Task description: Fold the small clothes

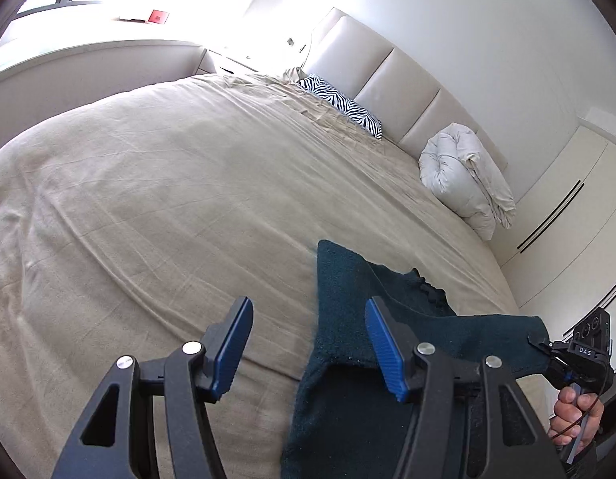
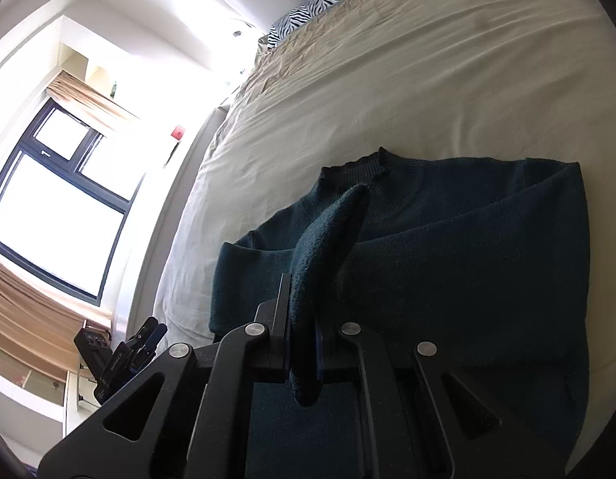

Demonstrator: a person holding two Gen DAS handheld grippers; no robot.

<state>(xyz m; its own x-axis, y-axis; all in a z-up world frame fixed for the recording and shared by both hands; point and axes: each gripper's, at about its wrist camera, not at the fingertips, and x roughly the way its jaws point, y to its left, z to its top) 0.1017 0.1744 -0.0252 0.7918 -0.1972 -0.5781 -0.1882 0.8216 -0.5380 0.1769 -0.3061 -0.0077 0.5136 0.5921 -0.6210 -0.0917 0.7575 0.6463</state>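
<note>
A dark teal knitted sweater (image 2: pixel 467 259) lies on the beige bed sheet (image 1: pixel 168 199), its neckline toward the headboard. My right gripper (image 2: pixel 304 307) is shut on a raised fold of the sweater, which bulges up between the fingers. In the left wrist view that same gripper (image 1: pixel 547 349) shows at the right, holding a corner of the sweater (image 1: pixel 348 287) off the bed. My left gripper (image 1: pixel 308 311) stands open above the sweater's left edge. Its right pad (image 1: pixel 384 351) is over the cloth, its left pad (image 1: pixel 232 351) over bare sheet, neither pressing on anything.
A zebra-print pillow (image 1: pixel 340 105) and a folded white duvet (image 1: pixel 463 175) lie against the padded headboard (image 1: pixel 388 76). Wardrobe doors (image 1: pixel 567 199) stand right of the bed. A bright window (image 2: pixel 56 215) is beyond the far side. A person's hand (image 1: pixel 575 419) holds the right gripper's handle.
</note>
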